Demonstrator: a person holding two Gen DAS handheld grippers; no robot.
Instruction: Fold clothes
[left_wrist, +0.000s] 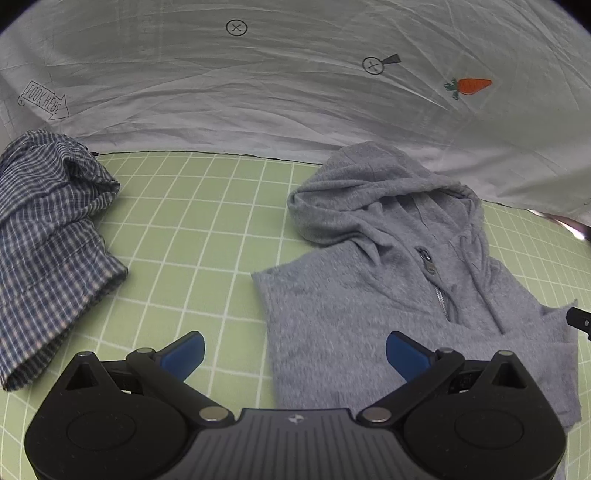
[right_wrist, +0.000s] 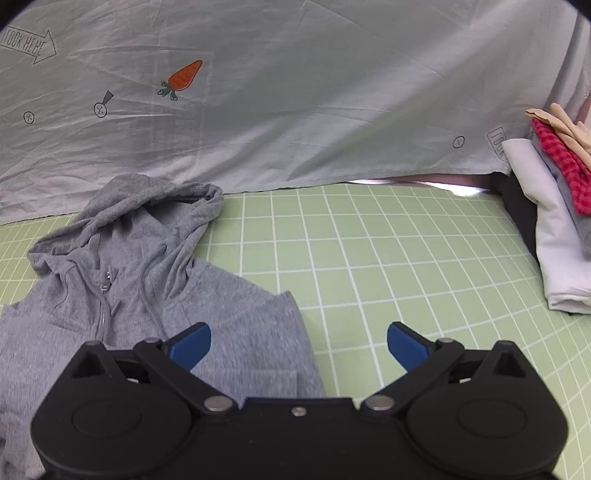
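Grey hoodie (left_wrist: 373, 295) lies face up on the green counter (left_wrist: 207, 229), sleeves tucked in, hood flat. Left tool (left_wrist: 294, 352) and right tool (right_wrist: 299, 343) hover apart, empty. Judgement: folding partway; bottom-to-top fold likely remains.

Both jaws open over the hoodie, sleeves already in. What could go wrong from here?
1. The hoodie hood is bunched and rests against the sheet; a fold may trap it lumpy or snag the sheet.
2. A drawstring lies loose on the chest; it could slip out of the fold.
3. The left gripper straddles the hoodie's edge; a pinch there may catch only the top layer.
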